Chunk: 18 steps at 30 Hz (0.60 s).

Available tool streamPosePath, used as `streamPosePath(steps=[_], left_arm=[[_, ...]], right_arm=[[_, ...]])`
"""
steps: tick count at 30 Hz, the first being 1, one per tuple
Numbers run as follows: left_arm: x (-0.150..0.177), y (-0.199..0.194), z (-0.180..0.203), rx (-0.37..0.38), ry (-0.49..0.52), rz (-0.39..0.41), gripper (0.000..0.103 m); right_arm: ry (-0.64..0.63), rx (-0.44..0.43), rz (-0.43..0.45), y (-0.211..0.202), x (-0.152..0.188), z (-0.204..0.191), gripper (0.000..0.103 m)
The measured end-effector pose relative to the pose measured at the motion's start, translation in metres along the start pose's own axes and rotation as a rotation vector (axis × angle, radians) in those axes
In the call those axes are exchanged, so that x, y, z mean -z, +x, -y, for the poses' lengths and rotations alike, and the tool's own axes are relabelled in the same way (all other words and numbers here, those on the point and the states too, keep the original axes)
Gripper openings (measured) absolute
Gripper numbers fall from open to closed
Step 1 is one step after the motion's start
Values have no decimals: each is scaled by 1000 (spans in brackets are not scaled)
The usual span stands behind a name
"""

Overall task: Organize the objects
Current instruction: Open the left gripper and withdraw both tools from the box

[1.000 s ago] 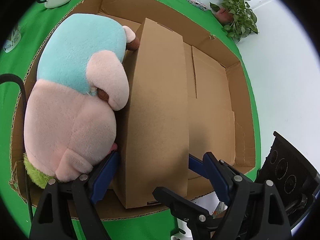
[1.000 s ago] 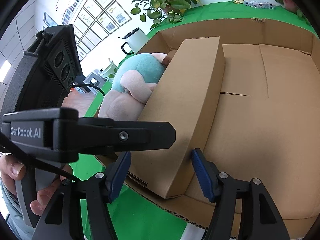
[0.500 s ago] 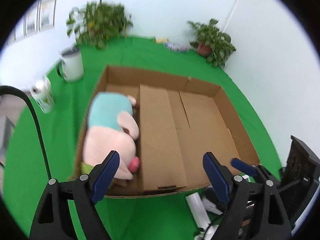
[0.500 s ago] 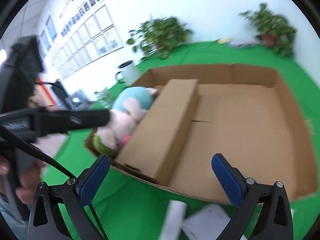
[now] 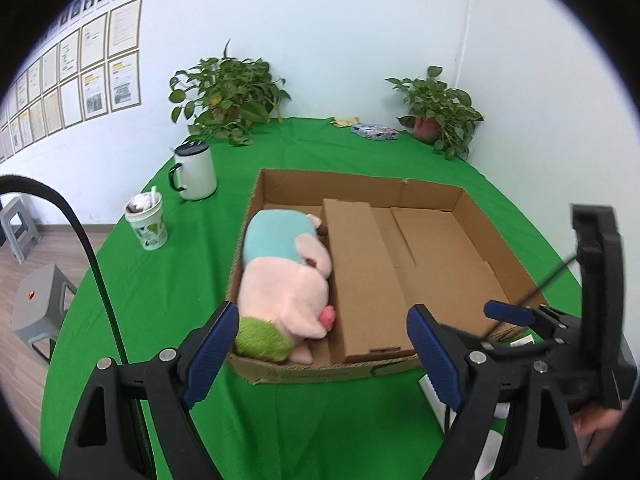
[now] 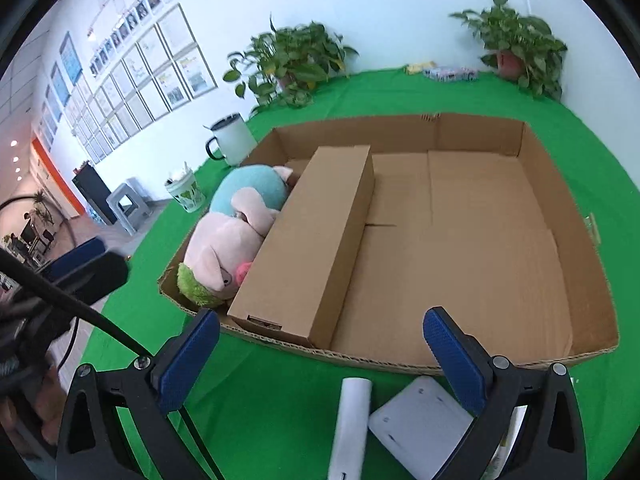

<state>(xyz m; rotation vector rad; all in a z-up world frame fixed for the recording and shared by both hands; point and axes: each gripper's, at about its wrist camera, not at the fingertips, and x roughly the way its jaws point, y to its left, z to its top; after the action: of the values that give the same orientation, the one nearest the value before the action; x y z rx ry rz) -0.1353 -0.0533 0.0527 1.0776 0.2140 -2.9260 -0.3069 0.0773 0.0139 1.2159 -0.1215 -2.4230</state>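
A wide, shallow cardboard tray [image 5: 320,372] [image 6: 400,128] lies on the green cloth. At its left end lies a pink plush pig [image 5: 280,288] [image 6: 224,240] with a teal cap. A long closed cardboard box [image 5: 364,272] [image 6: 312,240] lies right beside the pig. The right half of the tray floor is bare. My left gripper [image 5: 320,344] hangs open above the tray's near edge, holding nothing. My right gripper [image 6: 320,340] stands wide open over the near rim, also with nothing in it. A white roll [image 6: 352,420] and a flat white box [image 6: 420,416] lie on the cloth just below it.
A white mug [image 5: 194,172] and a patterned paper cup [image 5: 148,224] stand left of the tray. Two potted plants [image 5: 228,96] [image 5: 440,108] and a small patterned packet [image 5: 374,132] sit at the table's far edge. A grey stool [image 5: 40,308] stands off the table's left side.
Both grippers have pulled back and up from the long box's near end, so the whole tray now shows. The right jaws, narrow around that box before, have spread wide.
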Motion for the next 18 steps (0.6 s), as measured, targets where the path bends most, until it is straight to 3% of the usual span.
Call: streamPosePath(steps=[6,10,13,18], left_arm=[[17,-5,-25,-12,-44,-19,86],[24,-5,-34,-1,-55,-29,86],[27,-3,-37,3,-51,-33,86],[30,3,-40,21,-70,-50,86]], right_arm=[[27,-33,-122,55,-14,-29,102],[-8,40,-185,88,-14,-46,100],[-44,71,-212,99,-9,-53,86],[-67,64,-219,99,-3,-52,85]])
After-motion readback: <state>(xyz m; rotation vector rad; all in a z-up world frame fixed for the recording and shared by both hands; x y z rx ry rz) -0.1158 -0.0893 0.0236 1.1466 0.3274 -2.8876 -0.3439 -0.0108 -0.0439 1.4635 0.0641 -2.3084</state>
